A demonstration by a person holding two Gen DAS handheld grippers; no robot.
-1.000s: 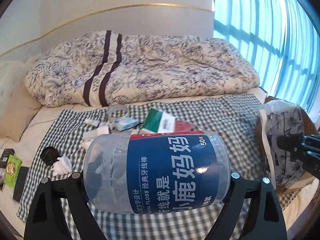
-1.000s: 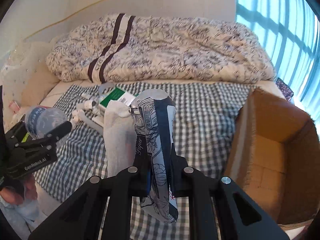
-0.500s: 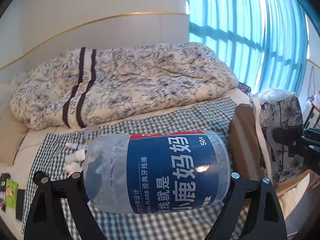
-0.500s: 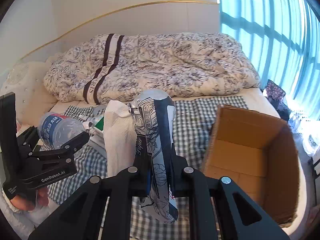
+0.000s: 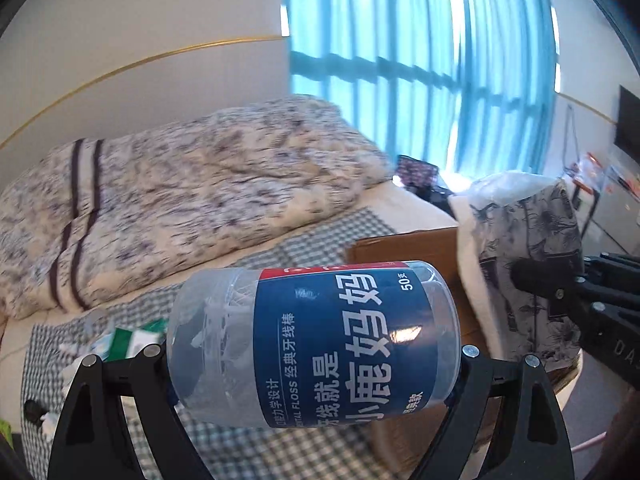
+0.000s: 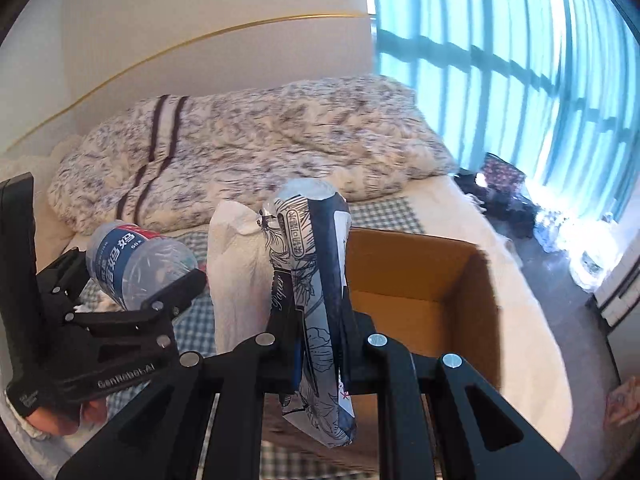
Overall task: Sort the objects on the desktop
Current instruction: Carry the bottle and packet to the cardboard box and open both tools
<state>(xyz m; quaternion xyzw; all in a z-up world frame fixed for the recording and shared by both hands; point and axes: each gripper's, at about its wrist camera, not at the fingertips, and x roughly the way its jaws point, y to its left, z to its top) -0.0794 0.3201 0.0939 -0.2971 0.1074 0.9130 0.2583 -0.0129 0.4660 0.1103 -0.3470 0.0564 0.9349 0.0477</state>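
The left gripper [image 5: 316,364] is clamped on a clear floss jar [image 5: 320,344], which lies sideways between its fingers above the checked cloth [image 5: 248,448]. The right gripper [image 6: 320,344] squeezes a tissue pack [image 6: 316,280] upright, white paper showing at its left, just before the open cardboard box [image 6: 472,280]. A rumpled duvet [image 6: 256,152] lies behind

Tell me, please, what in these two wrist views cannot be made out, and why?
- Floor of the brown cardboard box: right wrist view, hidden by the patterned tissue pack and the right gripper.
- Small items on the checked cloth: left wrist view, hidden behind the clear plastic floss-pick jar with a blue label in the left gripper.
- Floral quilt: pattern smeared by motion blur.
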